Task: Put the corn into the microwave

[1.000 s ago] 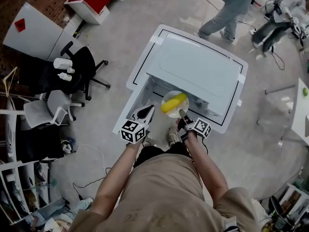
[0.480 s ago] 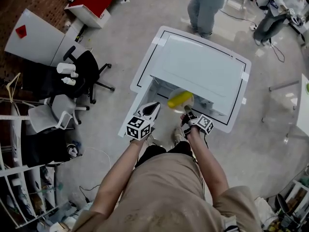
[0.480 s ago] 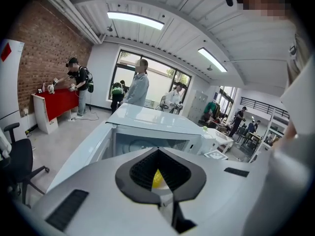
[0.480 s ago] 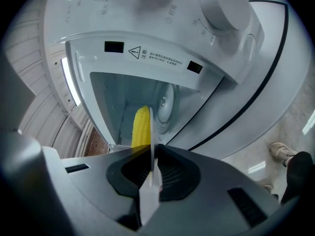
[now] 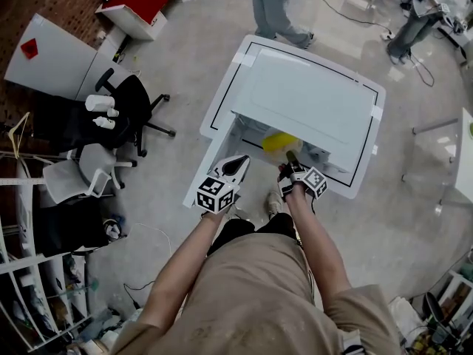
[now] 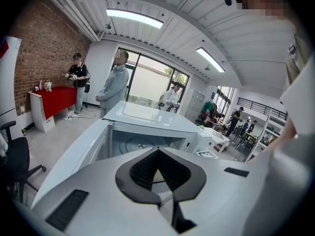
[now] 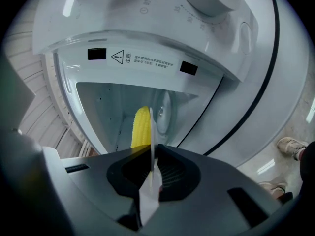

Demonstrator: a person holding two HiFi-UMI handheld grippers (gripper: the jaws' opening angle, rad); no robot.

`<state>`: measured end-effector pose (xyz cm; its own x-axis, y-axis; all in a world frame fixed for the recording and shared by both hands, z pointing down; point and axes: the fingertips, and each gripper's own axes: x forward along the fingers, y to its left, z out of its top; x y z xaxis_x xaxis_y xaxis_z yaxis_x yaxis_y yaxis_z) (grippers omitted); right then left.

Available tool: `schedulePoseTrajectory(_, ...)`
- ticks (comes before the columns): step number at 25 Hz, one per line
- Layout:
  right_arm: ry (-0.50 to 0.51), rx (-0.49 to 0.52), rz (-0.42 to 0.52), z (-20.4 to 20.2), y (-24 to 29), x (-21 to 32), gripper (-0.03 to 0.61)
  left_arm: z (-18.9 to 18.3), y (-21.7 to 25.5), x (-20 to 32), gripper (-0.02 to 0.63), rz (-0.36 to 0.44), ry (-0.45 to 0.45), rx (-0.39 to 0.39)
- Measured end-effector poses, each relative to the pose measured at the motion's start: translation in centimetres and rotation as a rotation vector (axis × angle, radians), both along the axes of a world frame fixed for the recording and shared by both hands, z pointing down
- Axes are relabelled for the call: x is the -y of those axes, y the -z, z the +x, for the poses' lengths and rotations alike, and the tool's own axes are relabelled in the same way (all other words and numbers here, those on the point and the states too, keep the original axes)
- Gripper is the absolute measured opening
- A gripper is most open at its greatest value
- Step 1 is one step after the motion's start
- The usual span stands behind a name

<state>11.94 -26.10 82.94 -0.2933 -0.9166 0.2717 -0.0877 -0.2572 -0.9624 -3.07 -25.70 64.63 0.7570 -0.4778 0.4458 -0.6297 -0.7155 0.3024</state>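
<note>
Head view, step: loading. The plate (image 5: 272, 151) with the corn (image 5: 278, 140) sits at the mouth of the microwave (image 5: 310, 98), partly under its top.
Head view, place: the microwave stands on the white bench (image 5: 222, 95). Its open front faces the bench's near edge, and its door (image 5: 211, 157) is swung out toward the left edge.
Head view, tools: the right tool (image 5: 290, 161) reaches into the opening. The left tool (image 5: 236, 166) hangs just beside the door, apart from the plate.
Left gripper view, tool state: the left tool (image 6: 158, 168) is clenched with nothing between its jaws.
Left gripper view, cavity: the turntable (image 6: 140, 145) looks bare, judged ready to take the plate.
Right gripper view, tool state: the right tool (image 7: 150, 173) grasps the plate (image 7: 151, 132) by its rim, seen edge-on. The corn (image 7: 140, 127) lies on the plate beyond the jaws, just inside the opening of the microwave (image 7: 147, 48).
Next move (judgement): carry the plate deeper and level, set it on the turntable, then release. Tilting the plate risks the corn rolling off.
Count: corn 1; plate 1; microwave 1; tools 2.
</note>
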Motion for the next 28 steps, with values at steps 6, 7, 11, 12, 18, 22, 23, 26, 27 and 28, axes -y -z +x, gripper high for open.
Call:
schedulePoseTrajectory(6,-0.072,0.000,-0.006,1.0,-0.7,1.1,0.026,-0.2,-0.2,-0.4,0.000,-0.011,-0.003,-0.005)
schedulePoseTrajectory(7,-0.082,0.001,-0.010,1.1,-0.9,1.3,0.026,-0.2,-0.3,-0.4,0.000,-0.012,-0.003,-0.005)
schedulePoseTrajectory(11,-0.117,0.009,-0.018,1.3,-1.7,1.8,0.026,-0.1,-0.4,-0.2,0.000,-0.017,-0.006,-0.004)
schedulePoseTrajectory(12,-0.125,0.012,-0.017,1.3,-1.9,2.0,0.026,0.0,-0.4,-0.1,0.000,-0.017,-0.007,-0.004)
schedulePoseTrajectory(18,-0.157,0.011,-0.033,1.3,-2.7,2.7,0.028,0.1,0.2,-0.2,0.000,-0.013,-0.017,-0.005)
schedulePoseTrajectory(22,-0.179,0.015,-0.047,1.5,-3.2,3.0,0.028,-0.5,-0.1,-0.4,0.000,-0.017,-0.008,0.000)
schedulePoseTrajectory(23,-0.185,0.018,-0.048,1.6,-3.3,3.1,0.028,-0.6,-0.2,-0.4,0.000,-0.018,-0.005,0.002)
schedulePoseTrajectory(26,-0.195,0.021,-0.063,1.8,-3.8,3.4,0.028,-0.9,-0.5,-0.5,0.000,-0.022,0.004,0.007)
schedulePoseTrajectory(27,-0.196,0.017,-0.073,1.9,-4.0,3.5,0.028,-1.0,-0.5,-0.4,0.000,-0.022,0.005,0.008)
schedulePoseTrajectory(28,-0.196,0.013,-0.083,2.0,-4.2,3.6,0.028,-1.0,-0.5,-0.4,0.000,-0.022,0.006,0.008)
